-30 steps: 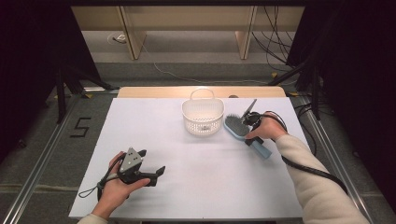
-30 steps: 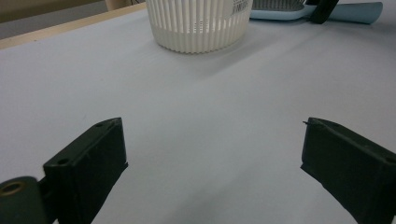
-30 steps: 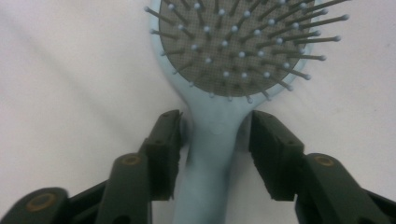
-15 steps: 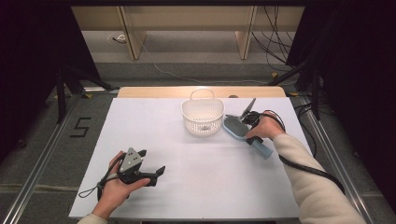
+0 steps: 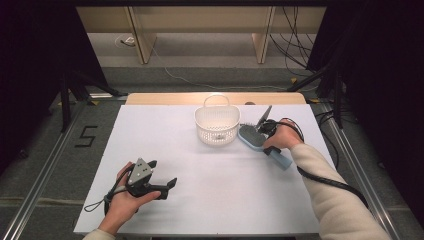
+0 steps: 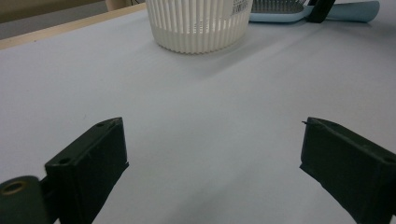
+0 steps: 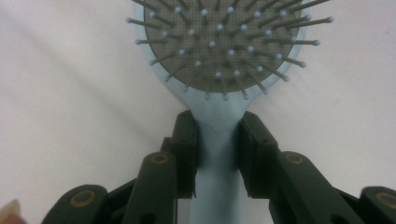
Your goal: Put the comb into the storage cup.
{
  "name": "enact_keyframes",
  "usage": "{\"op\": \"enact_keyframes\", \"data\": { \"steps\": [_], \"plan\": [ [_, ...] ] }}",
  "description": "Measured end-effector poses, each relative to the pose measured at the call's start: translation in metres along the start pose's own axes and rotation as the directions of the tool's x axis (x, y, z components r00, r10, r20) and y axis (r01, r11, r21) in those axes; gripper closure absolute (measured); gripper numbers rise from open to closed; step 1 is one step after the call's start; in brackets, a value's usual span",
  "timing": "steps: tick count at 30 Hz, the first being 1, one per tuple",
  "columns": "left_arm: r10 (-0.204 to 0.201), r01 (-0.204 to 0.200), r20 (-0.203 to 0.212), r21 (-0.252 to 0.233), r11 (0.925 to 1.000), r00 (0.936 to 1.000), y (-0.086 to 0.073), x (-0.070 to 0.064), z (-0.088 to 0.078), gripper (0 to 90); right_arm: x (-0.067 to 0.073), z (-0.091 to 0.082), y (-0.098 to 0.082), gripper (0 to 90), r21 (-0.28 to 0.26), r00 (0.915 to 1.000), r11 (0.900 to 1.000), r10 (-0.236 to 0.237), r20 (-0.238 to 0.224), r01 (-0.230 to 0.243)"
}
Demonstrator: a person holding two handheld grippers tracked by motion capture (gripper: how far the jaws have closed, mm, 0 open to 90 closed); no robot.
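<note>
A light blue hairbrush point(image 5: 249, 136) lies bristles-up on the white table point(image 5: 225, 200), just right of a white slatted basket point(image 5: 217, 125). My right gripper point(image 5: 264, 131) sits over the brush's neck. In the right gripper view its jaws have just been closing and now press on both sides of the neck point(image 7: 218, 126), below the bristled head point(image 7: 219, 42). My left gripper point(image 5: 162, 173) rests near the front left of the table, held in a hand. It is open, with bare table between its jaws point(image 6: 212, 154).
The basket point(image 6: 198, 23) stands at the back middle of the table with the brush point(image 6: 280, 9) beside it. Black cables trail from both grippers. Metal rails run along the table's left and right sides. A wooden strip edges the far side.
</note>
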State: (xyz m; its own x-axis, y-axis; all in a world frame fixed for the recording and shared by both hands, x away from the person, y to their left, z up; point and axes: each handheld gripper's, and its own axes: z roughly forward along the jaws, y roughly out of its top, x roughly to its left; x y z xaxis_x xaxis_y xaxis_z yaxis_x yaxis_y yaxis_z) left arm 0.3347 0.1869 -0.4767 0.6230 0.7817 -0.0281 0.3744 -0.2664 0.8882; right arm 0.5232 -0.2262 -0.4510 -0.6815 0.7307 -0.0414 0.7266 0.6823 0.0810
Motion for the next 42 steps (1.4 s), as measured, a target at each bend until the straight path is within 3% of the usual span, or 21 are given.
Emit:
{"op": "enact_keyframes", "data": {
  "steps": [28,42],
  "plan": [
    [-0.002,0.002,-0.003,0.002,1.0,1.0,0.0,0.0,0.0,6.5,-0.002,-0.001,-0.011,70.7,-0.073,0.9989,0.997,0.036,-0.031,-0.038],
    [-0.003,0.003,-0.004,0.003,1.0,1.0,0.0,0.0,0.0,6.5,-0.004,-0.011,-0.018,70.7,-0.153,0.998,0.986,0.057,-0.028,-0.061]
  ]
}}
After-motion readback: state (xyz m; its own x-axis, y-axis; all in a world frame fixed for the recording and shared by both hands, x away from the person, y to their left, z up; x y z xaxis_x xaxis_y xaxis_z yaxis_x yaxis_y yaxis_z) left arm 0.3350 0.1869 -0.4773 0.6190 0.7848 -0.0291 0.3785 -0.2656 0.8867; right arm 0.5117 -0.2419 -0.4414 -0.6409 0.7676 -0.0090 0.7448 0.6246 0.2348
